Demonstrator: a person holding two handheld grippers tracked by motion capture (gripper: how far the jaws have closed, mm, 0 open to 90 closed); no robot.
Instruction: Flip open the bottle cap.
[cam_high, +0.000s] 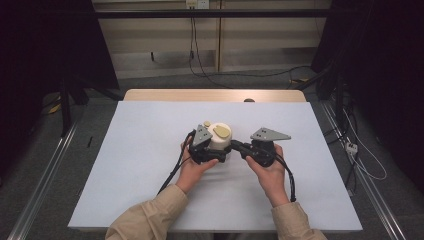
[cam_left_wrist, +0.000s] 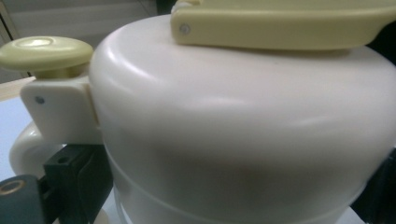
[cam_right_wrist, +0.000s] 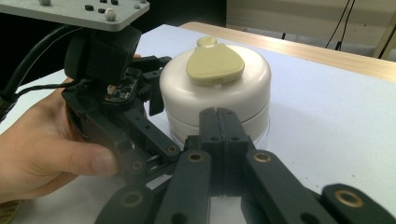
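Left gripper (cam_high: 216, 156) hugged cream pot (cam_high: 220, 137) | right gripper (cam_right_wrist: 219, 122) pinched shut, empty | lid (cam_right_wrist: 215, 63) not yet opened

- Lower wall and base of the cream pot (cam_high: 219, 141) hidden in the high view behind the left gripper (cam_high: 216, 156) at 8 o'clock and the right gripper (cam_high: 237, 147) at 4 o'clock.
- Pot cut off in the left gripper view at the top, right and bottom edges; yellow lid tab (cam_left_wrist: 280, 25) clipped at 12 o'clock.
- Pads of the left gripper masked by the pot wall; grip on it not readable.
- Small dark object (cam_high: 248, 100) at the table's (cam_high: 150, 150) far edge, 12 o'clock, too small to identify.
- Both sleeves (cam_high: 145, 220) cut off at 6 o'clock.
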